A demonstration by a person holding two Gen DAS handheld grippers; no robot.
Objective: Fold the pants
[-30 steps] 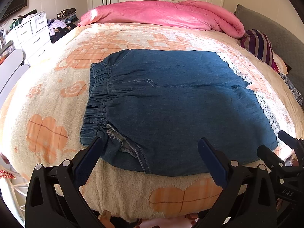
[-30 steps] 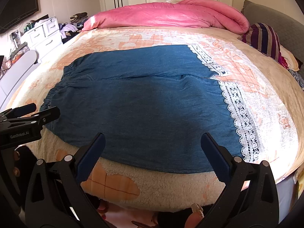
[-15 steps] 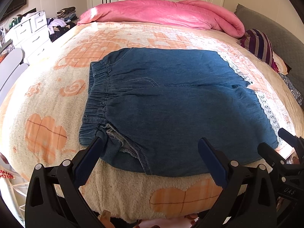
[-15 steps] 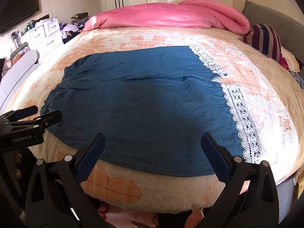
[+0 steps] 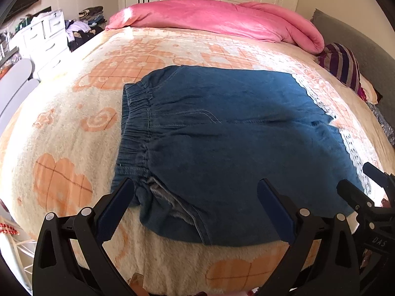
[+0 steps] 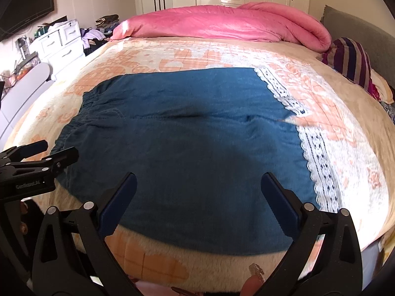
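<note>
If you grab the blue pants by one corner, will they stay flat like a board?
Probably not. The pants lie soft and wrinkled on the blanket, so they would likely droop. The gathered waistband looks stretchy and may bunch.

The pants [image 5: 222, 148] lay flat on the bed, blue denim, spread wide with the elastic gathered waistband to the left and the legs running right. White lace trim edged both leg hems. One leg sat farther back, the other nearer the front edge, a seam line dividing them. At the near-left corner by the waistband the fabric was turned over, showing a paler inside
</note>
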